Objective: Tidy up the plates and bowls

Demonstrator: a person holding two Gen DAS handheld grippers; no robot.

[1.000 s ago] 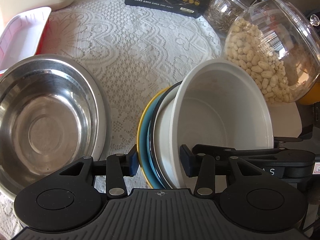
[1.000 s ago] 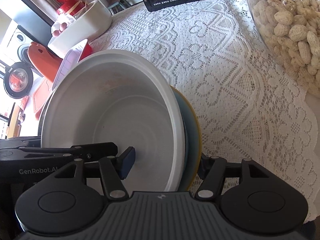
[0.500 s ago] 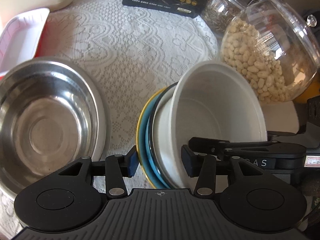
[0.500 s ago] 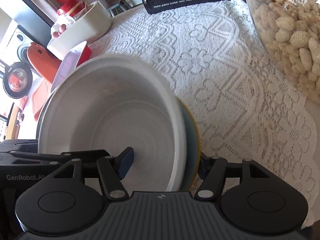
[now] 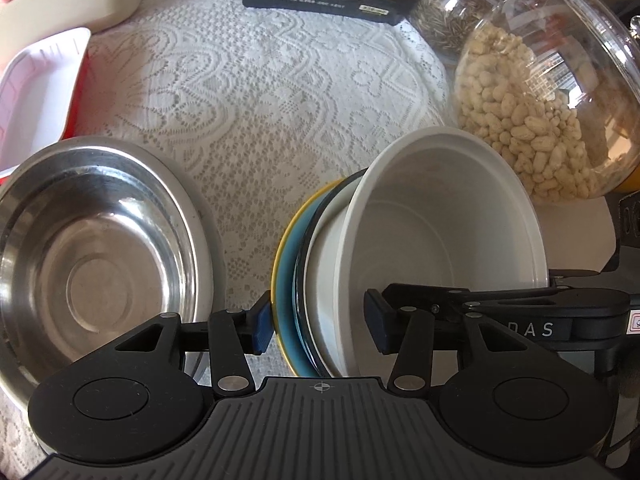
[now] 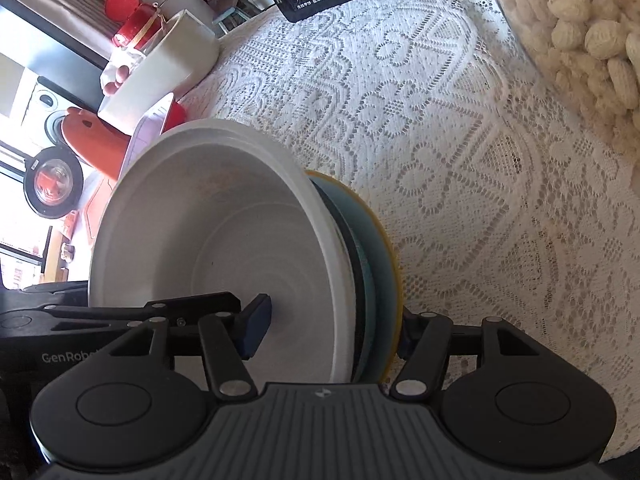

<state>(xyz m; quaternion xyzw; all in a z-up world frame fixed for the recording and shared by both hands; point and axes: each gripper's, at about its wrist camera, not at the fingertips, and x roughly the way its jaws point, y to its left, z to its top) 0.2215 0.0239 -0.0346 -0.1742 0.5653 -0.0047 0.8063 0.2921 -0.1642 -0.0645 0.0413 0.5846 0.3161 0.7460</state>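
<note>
Two grippers straddled one tilted stack: white bowl [image 5: 448,240] nested on blue plate [image 5: 286,276]. Left gripper [image 5: 318,326], jaws just widened, sat loose around its lower-centre rim; right gripper [image 6: 332,330] clamped the opposite rim. Steel bowl [image 5: 92,256] lay left.
</note>
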